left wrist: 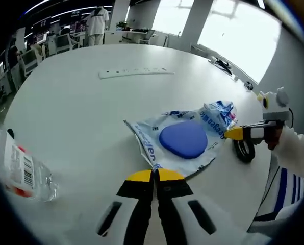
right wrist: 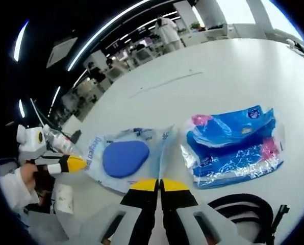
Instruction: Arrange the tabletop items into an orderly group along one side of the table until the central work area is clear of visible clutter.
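Left gripper view puts the wipes pack (left wrist: 185,140) just above my left gripper (left wrist: 154,176), whose jaws pinch its near edge. My right gripper (right wrist: 158,185) has its jaws together at the opposite edge.

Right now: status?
Left gripper shut on wipes pack; right gripper shut on its other edge. Bottle and blue bag lie beside it.
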Tool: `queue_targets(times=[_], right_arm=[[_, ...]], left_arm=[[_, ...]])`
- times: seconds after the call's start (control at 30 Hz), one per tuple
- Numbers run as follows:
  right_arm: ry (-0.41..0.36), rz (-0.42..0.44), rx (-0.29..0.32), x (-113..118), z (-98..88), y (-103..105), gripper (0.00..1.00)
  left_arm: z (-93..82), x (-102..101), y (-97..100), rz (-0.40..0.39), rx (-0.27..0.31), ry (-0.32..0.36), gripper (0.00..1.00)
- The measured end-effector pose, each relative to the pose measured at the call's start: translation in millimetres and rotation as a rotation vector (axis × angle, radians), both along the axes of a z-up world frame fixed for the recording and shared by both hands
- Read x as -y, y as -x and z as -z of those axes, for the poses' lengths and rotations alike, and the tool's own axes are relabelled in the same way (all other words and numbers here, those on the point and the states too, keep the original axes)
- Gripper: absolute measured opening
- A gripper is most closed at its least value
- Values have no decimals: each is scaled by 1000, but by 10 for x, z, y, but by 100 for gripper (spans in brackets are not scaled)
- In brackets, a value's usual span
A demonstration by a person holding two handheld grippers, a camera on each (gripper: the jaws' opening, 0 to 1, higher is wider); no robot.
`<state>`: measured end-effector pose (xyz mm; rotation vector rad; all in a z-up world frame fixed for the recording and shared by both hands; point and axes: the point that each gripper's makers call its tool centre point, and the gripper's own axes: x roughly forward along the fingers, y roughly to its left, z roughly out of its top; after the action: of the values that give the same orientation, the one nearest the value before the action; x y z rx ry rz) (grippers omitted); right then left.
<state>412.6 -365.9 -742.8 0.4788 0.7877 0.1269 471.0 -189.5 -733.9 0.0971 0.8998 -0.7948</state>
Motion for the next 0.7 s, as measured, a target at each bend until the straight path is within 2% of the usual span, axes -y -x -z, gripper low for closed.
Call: queue_targets(times=[0.37, 0.5, 0.63, 0.7], right_arm=[[2, 2, -42, 42, 77, 9, 0], [9, 1, -71, 40, 127, 21, 0], [27, 1, -67, 34, 127, 32, 0], [38, -6, -63, 36, 126, 33, 0]], left_arm=[[153, -4, 50, -8, -27, -9, 0], [166, 1, 46, -5, -28, -15, 0], [169, 2, 52, 5, -26, -24, 0], [155, 4, 44, 12, -5, -21, 0]])
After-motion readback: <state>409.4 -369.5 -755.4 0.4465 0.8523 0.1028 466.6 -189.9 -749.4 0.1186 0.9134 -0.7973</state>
